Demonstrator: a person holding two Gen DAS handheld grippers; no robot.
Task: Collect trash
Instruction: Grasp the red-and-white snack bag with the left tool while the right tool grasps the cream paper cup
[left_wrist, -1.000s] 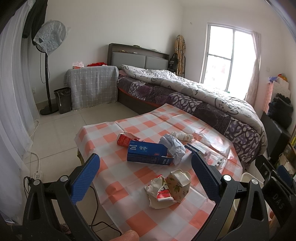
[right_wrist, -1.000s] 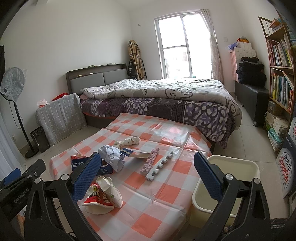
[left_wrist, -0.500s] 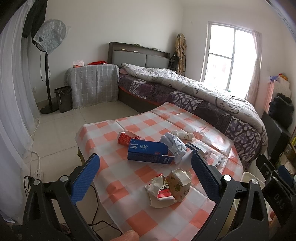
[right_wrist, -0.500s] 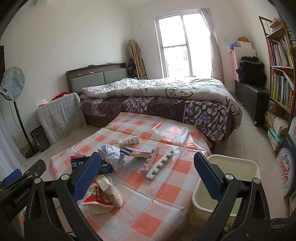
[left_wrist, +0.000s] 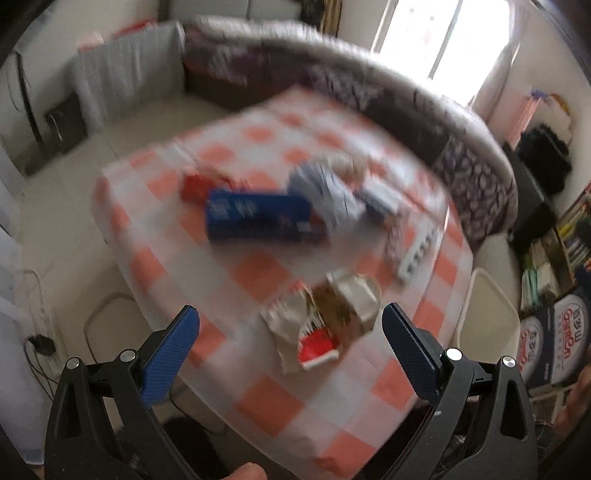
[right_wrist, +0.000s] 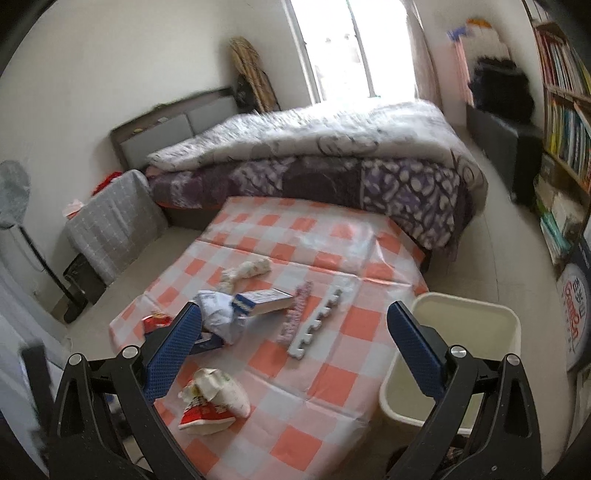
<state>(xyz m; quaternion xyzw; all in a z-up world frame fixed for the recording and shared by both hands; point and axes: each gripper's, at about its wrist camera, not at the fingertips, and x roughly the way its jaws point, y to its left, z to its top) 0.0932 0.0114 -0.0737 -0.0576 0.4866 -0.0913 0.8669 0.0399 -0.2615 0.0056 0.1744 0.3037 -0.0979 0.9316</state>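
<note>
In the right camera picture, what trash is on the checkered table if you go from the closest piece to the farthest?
Crushed paper cups → white foam strip → blue-and-white box → rolled-up white wrapper.

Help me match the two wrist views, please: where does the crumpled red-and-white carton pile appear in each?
Left wrist: crumpled carton pile, low centre, between the open fingers.
Right wrist: crumpled carton pile, lower left, beside the left finger.
Shared landmark: the cream bin off the table's right edge.
</note>
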